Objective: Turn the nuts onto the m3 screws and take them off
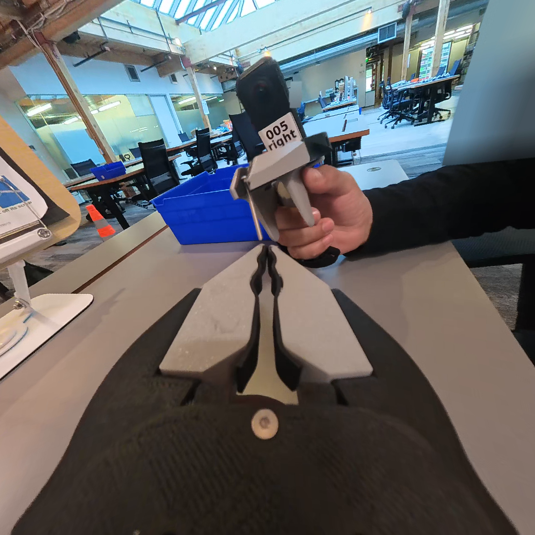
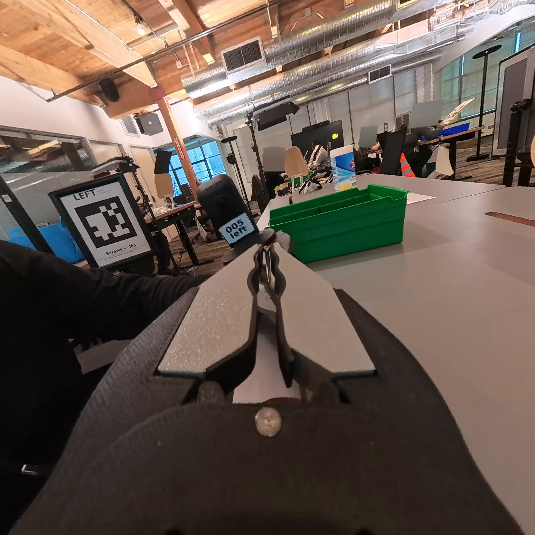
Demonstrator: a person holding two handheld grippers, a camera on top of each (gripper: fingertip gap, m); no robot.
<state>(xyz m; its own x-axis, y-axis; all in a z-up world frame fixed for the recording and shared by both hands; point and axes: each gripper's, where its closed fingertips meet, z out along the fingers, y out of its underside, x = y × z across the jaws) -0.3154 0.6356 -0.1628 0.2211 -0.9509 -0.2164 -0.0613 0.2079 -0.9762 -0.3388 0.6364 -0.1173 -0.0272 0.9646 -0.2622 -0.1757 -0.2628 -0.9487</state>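
Left tool nearly closed above grey table; whether its tips hold anything, cannot tell. Right tool clamped on long thin screw, screw slanting down toward left tool's tips. Blue bin behind; green bin beside.

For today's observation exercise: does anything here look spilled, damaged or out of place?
Nothing stands out. The blue plastic bin and green plastic bin sit upright on the grey table, and the right gripper holds a thin metal screw.
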